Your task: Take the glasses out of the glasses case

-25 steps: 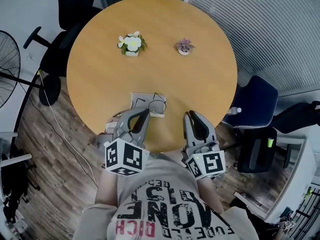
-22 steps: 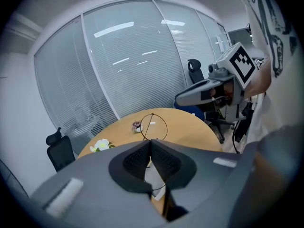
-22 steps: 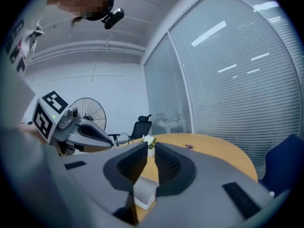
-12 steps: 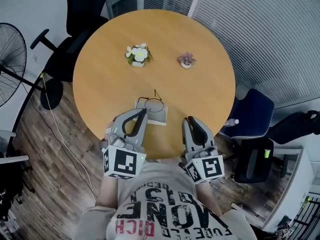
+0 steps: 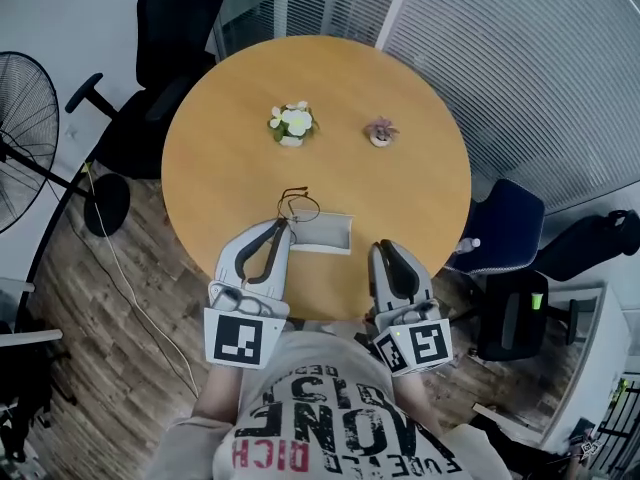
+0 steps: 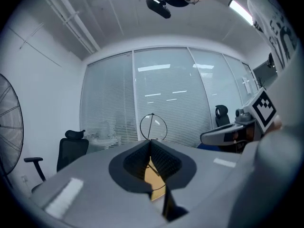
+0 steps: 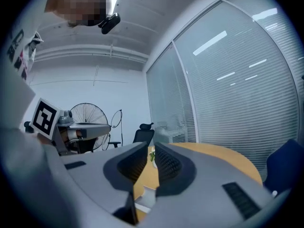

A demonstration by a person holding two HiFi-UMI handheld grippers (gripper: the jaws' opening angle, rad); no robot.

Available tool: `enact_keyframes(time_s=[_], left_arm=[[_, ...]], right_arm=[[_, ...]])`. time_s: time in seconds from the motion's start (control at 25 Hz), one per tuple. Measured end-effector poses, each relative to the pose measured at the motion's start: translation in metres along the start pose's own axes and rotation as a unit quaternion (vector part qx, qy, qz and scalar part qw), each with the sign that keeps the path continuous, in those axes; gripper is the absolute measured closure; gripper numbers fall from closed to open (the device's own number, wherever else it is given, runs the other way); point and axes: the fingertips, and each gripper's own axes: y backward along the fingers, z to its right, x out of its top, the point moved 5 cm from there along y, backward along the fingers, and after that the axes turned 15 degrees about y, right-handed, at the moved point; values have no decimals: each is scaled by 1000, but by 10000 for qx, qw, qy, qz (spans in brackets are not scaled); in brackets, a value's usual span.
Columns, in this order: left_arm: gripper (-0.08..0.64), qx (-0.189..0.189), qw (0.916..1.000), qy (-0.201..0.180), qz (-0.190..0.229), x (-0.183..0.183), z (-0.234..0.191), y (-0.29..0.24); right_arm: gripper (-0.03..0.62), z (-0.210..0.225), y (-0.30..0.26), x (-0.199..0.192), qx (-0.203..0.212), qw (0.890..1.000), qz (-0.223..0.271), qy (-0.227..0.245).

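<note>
The left tongs (image 6: 151, 145) pinch the glasses (image 6: 152, 123), one round lens standing above them.

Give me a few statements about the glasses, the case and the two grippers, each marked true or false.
1. The left gripper has its jaws shut on the glasses. True.
2. The glasses lie inside the glasses case. False: they are held outside it, in the left gripper's jaws.
3. Two small potted plants stand on the round table. True.
4. The right gripper clamps the glasses case. False: its jaws stand slightly apart with nothing between them.
</note>
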Motion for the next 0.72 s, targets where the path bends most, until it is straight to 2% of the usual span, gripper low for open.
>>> enact_keyframes(time_s=[0.16,0.36,0.44,0.72], left_arm=[[543,-24,9994,252,216,7,-10,19],[543,-146,9953,462,839,17,-27,37],[543,-164,9939,557,935,18,-32,45],[543,-211,9928,509,1066,16,-37,66]], right_arm=[[535,-16,6,12,-161,9998,103,-2],[535,-30,17,21,-358,9992,171,12],[535,-35,22,22,-419,9989,195,24],[535,-45,37,27,-585,9981,189,84]])
